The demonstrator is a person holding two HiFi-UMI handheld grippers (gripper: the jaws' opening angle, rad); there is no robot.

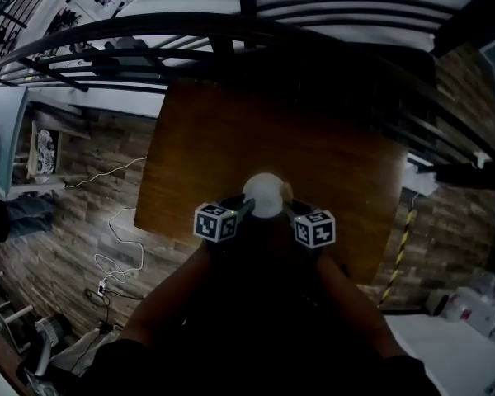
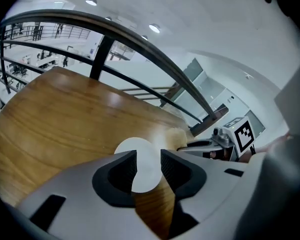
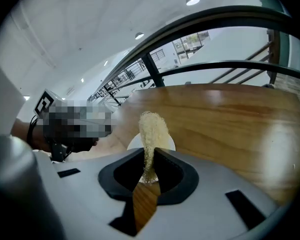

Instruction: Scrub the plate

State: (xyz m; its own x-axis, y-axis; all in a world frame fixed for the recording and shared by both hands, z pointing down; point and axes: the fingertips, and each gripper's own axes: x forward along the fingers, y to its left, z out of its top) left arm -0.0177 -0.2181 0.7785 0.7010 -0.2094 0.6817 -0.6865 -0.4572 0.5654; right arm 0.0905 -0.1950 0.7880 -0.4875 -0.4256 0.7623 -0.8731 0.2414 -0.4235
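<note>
A small white plate (image 1: pixel 265 195) lies on the brown wooden table (image 1: pixel 330 155), near its front edge. My left gripper (image 1: pixel 247 208) hangs at the plate's left rim, open. In the left gripper view the plate (image 2: pixel 135 149) shows through the gap between the jaws, and the pads do not press on it. My right gripper (image 3: pixel 149 165) is shut on a beige fibrous scrubber (image 3: pixel 152 126) that stands up out of the jaws. The scrubber's tip (image 2: pixel 177 135) is over the plate's right rim (image 3: pixel 168 143); I cannot tell whether it touches.
A dark metal railing (image 1: pixel 256 31) curves along the table's far side. Wood-look floor with white cables (image 1: pixel 120 254) lies to the left, beside a low shelf (image 1: pixel 41 151). A yellow-black striped post (image 1: pixel 398 250) and a white surface (image 1: pixel 462 353) are at the right.
</note>
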